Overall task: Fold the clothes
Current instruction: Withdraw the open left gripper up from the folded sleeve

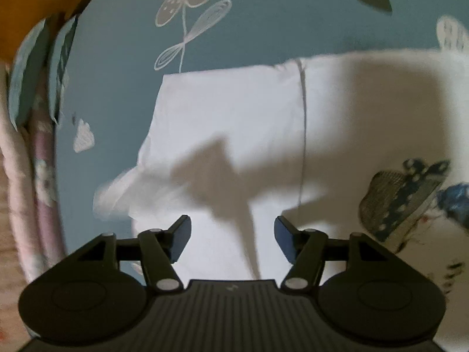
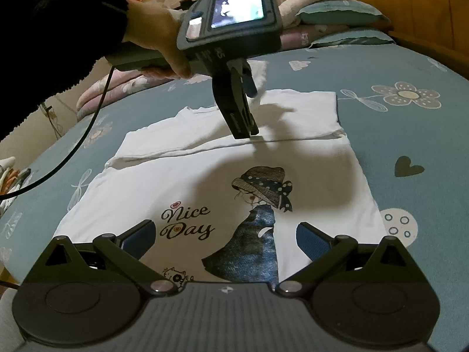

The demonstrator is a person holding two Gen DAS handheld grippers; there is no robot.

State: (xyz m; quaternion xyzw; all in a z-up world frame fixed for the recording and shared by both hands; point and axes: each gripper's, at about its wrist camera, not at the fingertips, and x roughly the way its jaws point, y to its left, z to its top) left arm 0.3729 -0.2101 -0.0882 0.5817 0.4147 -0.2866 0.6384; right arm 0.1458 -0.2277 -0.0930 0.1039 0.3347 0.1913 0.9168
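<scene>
Teal bedding printed with flowers, hearts and clouds covers the bed (image 2: 395,67), and pillows (image 2: 337,11) are stacked at its far end against a wooden headboard. On the sheet a white T-shirt (image 2: 205,182) lies flat with its print facing up: a girl in a hat and blue dress (image 2: 258,214) beside the words "Nice Day". The far part of the shirt is folded over, so that a white panel lies across the top with a straight folded edge running side to side. The left hand-held gripper (image 2: 249,111) hangs over that folded panel, tilted steeply downward and held by a hand (image 2: 155,38) in a dark fuzzy sleeve; a cable trails from it. In its own view the left hand-held gripper (image 1: 231,242) has its blue-padded jaws standing apart with only white fabric below them, gripping nothing. The right hand-held gripper (image 2: 225,240) hovers over the near, printed part of the shirt, its jaws spread wide and empty.
</scene>
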